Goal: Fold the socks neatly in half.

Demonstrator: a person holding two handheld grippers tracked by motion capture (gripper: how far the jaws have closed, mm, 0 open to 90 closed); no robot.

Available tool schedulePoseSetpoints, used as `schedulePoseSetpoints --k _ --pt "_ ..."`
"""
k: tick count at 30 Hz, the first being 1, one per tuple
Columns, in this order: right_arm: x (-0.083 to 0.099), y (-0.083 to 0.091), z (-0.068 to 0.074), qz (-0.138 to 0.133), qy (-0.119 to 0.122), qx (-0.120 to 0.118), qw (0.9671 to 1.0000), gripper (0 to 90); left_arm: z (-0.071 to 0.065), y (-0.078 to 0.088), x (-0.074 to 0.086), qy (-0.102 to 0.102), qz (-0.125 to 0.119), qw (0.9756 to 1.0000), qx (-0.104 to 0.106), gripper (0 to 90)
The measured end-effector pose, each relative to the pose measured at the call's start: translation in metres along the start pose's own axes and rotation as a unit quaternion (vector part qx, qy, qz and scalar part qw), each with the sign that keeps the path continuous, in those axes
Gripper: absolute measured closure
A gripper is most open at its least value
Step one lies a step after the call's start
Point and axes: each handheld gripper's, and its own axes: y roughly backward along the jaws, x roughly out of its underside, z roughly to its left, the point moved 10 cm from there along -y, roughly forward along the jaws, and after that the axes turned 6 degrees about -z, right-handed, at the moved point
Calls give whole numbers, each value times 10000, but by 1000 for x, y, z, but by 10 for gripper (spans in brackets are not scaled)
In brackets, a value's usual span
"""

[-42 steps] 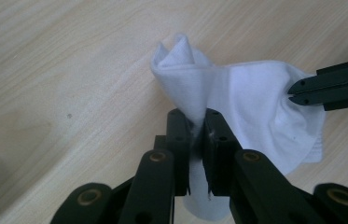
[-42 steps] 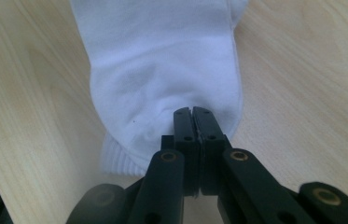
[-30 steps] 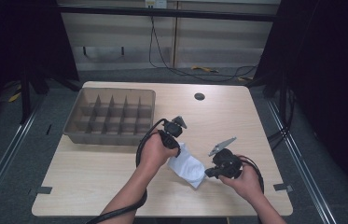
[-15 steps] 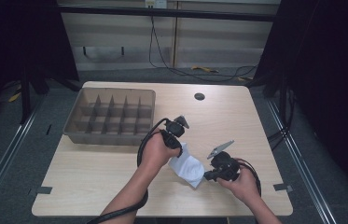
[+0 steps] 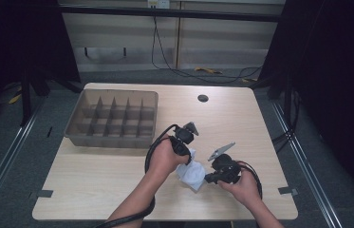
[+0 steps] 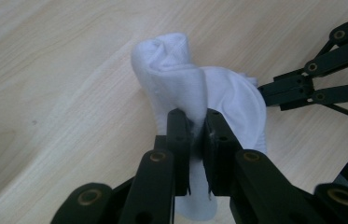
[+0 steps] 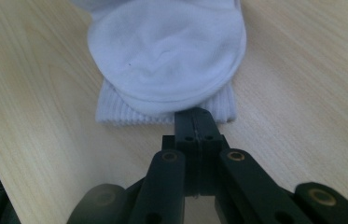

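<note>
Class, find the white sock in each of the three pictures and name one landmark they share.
High view: the white sock lies low, right of centre, between the two hands.
Left gripper view: centre, rising from the left tool, which is clamped on it.
Right gripper view: top centre, its ribbed cuff at the right tool.
Shared landmark: the light wooden table beneath it.

Closed tongs (image 7: 196,122) against ribbed cuff of a folded white sock (image 7: 167,51) on wooden table (image 7: 302,84)

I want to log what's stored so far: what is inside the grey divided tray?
The tray sits at the table's far left. Its compartments in the high view look bare; nothing stands out in them. The near wall hides the floors of the nearest row.
</note>
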Motion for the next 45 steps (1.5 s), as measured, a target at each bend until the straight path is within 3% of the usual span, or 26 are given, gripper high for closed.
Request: schedulePoseSetpoints --k 2,14,31,37,45 --pt "0 -1 0 -5 -18 0 10000 900 -3 -2 1 -103 58 9999 27 825" --pt "-2 -4 -2 -119 -119 -6 9999 900 -20 -15 4 -198 174 9994 214 825" --pt "-3 -6 -4 -207 -169 57 9996 900 -26 -33 11 -85 210 9990 373 824" --pt "-4 -7 -5 -232 -153 79 9996 900 -24 -36 13 -154 190 9993 298 824" --pt "-6 -9 -6 -280 -172 106 9994 900 -22 -37 13 -83 191 9995 219 824"
